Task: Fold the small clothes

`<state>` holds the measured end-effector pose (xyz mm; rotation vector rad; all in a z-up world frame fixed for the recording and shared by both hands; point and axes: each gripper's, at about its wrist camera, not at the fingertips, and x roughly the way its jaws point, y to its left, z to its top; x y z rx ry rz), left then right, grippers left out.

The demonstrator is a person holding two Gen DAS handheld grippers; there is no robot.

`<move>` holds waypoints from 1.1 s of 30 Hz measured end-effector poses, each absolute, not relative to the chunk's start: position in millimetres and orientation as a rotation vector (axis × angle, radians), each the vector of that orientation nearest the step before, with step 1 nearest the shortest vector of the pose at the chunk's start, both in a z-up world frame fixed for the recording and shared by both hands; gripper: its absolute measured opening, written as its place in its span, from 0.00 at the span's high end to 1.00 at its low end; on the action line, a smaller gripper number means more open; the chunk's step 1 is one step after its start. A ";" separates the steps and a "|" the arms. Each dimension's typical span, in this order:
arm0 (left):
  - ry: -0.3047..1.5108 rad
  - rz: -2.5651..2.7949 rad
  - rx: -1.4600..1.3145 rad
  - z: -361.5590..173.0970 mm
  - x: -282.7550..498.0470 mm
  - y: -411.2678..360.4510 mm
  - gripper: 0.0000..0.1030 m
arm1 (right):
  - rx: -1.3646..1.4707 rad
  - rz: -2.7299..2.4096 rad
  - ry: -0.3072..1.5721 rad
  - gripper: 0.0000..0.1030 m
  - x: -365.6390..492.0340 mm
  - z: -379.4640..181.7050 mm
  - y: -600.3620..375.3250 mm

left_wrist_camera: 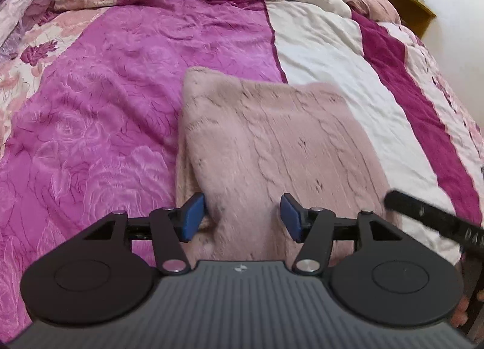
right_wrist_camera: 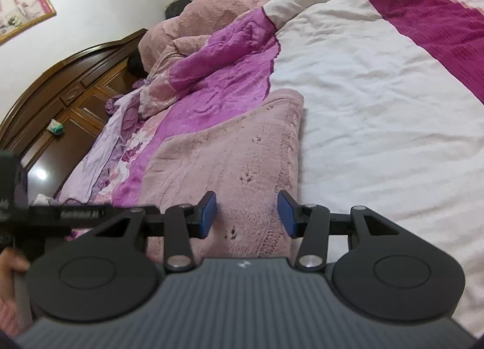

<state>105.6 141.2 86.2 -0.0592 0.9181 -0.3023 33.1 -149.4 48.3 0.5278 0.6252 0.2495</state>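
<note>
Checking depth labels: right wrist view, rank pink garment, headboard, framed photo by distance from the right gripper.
1. Pink garment: right under the right gripper, on the bed.
2. Headboard: left, past the quilt.
3. Framed photo: on the wall, top left.

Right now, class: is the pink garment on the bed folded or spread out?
Folded. The pink garment lies as a compact rectangle on the quilt, a lower layer showing along its left edge.
</note>
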 end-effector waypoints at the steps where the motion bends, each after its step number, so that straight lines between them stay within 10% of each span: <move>1: 0.916 -0.303 -0.035 84.5 101.7 138.2 0.37 | 0.538 0.244 0.625 0.53 31.9 48.1 -149.6; 11: 0.917 -0.223 0.123 80.4 91.3 127.5 0.56 | 0.578 0.167 0.642 0.53 31.4 44.4 -165.2; 33: 0.878 -0.245 0.019 99.1 85.6 150.2 0.37 | 0.576 0.258 0.682 0.44 35.5 39.9 -154.0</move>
